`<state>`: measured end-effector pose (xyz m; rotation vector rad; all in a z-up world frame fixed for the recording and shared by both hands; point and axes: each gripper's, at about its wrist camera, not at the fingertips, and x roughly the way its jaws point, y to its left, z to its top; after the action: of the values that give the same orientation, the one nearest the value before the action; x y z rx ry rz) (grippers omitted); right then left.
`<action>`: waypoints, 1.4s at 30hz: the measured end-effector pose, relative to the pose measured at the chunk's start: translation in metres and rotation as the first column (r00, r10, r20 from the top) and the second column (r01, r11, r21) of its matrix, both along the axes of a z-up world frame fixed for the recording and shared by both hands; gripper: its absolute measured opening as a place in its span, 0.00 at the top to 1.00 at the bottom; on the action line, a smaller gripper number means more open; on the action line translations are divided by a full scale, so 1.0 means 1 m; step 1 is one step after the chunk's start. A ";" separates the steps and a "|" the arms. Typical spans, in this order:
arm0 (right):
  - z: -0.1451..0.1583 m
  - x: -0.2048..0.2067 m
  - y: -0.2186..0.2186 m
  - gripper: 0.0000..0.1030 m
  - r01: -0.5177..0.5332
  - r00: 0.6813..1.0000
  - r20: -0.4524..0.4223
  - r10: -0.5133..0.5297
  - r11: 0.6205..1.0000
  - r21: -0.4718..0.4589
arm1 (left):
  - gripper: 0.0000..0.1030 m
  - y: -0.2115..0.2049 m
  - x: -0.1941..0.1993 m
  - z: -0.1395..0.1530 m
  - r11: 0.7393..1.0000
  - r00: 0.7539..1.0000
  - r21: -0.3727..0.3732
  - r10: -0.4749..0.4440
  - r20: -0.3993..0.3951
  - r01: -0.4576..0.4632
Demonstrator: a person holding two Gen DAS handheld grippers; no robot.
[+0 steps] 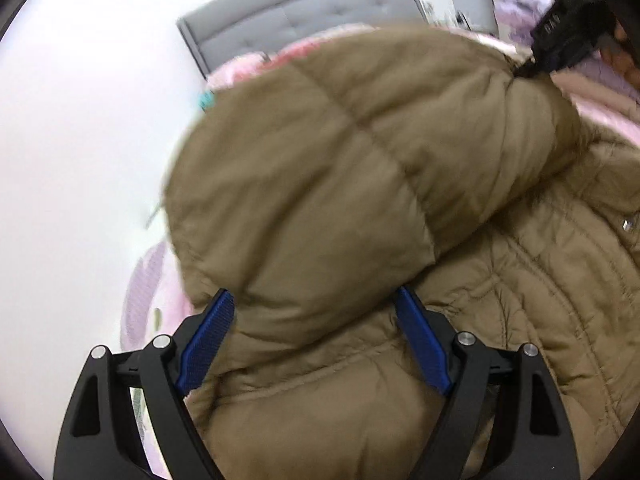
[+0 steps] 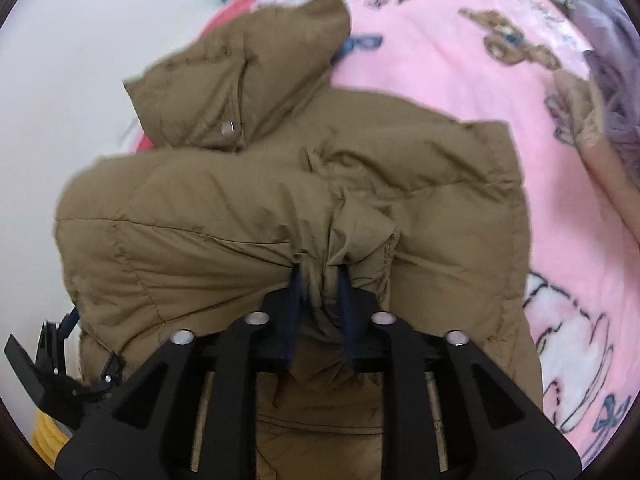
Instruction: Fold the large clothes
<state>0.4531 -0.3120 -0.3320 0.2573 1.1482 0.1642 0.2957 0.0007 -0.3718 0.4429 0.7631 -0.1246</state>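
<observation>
Pink blanket (image 2: 440, 80) underneath; right gripper (image 2: 320, 280) pinches the jacket (image 2: 240, 220), left gripper (image 1: 314, 312) gapes empty: fold over slowly, edges aligned.

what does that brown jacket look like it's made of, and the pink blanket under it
Brown jacket: likely a smooth, matte woven synthetic shell over puffy filling, given the quilted stitching and fine creases. Pink blanket: probably soft plush fleece, fuzzy-looking with printed bears.

Bright, even indoor light; the wall (image 1: 80, 140) glares white, fisheye edges bend darkly, and motion perhaps smears the left view.
</observation>
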 end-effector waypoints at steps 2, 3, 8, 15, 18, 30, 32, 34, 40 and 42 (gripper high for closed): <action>0.012 -0.012 -0.012 0.60 0.014 0.998 0.062 -0.017 0.999 0.050 | 0.20 0.004 -0.009 0.016 0.999 0.998 -0.033 0.011 0.056 -0.009; 0.019 -0.017 -0.016 0.58 0.026 0.995 0.090 -0.031 0.998 0.054 | 0.19 0.010 -0.012 0.029 0.998 0.996 -0.053 0.023 0.089 -0.018; 0.060 -0.039 -0.027 0.58 0.036 0.949 0.312 -0.045 0.999 0.037 | 0.06 0.040 0.018 0.069 0.974 0.990 -0.212 0.103 0.091 -0.082; 0.048 -0.012 0.033 0.72 -0.173 0.923 0.342 0.174 0.984 -0.033 | 0.06 0.040 0.129 0.076 0.900 0.989 -0.411 0.123 -0.085 -0.147; 0.028 0.003 0.046 0.72 -0.145 0.945 0.286 0.160 0.987 -0.073 | 0.09 0.042 0.157 0.045 0.884 0.967 -0.409 0.153 -0.205 -0.227; -0.043 0.022 0.045 0.72 -0.141 0.977 0.145 0.153 0.986 -0.089 | 0.09 0.040 0.182 -0.034 0.903 0.928 -0.320 0.179 -0.327 -0.287; -0.052 0.025 0.042 0.72 -0.127 0.982 0.135 0.134 0.990 -0.054 | 0.09 0.040 0.181 -0.039 0.901 0.927 -0.319 0.190 -0.322 -0.295; -0.059 0.026 0.040 0.72 -0.121 0.984 0.129 0.124 0.992 -0.036 | 0.08 0.040 0.181 -0.039 0.901 0.927 -0.313 0.199 -0.319 -0.301; -0.060 0.034 0.038 0.70 -0.127 0.988 0.088 0.128 0.992 -0.014 | 0.08 0.040 0.173 -0.025 0.910 0.940 -0.300 0.203 -0.273 -0.284; -0.047 0.031 0.037 0.62 -0.126 0.987 0.099 0.127 0.992 -0.009 | 0.08 0.044 0.162 -0.010 0.899 0.942 -0.324 0.215 -0.258 -0.294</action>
<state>0.4841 -0.2754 -0.3791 0.1721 1.0664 0.2847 0.4579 0.0449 -0.3816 -0.0251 0.9840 -0.0628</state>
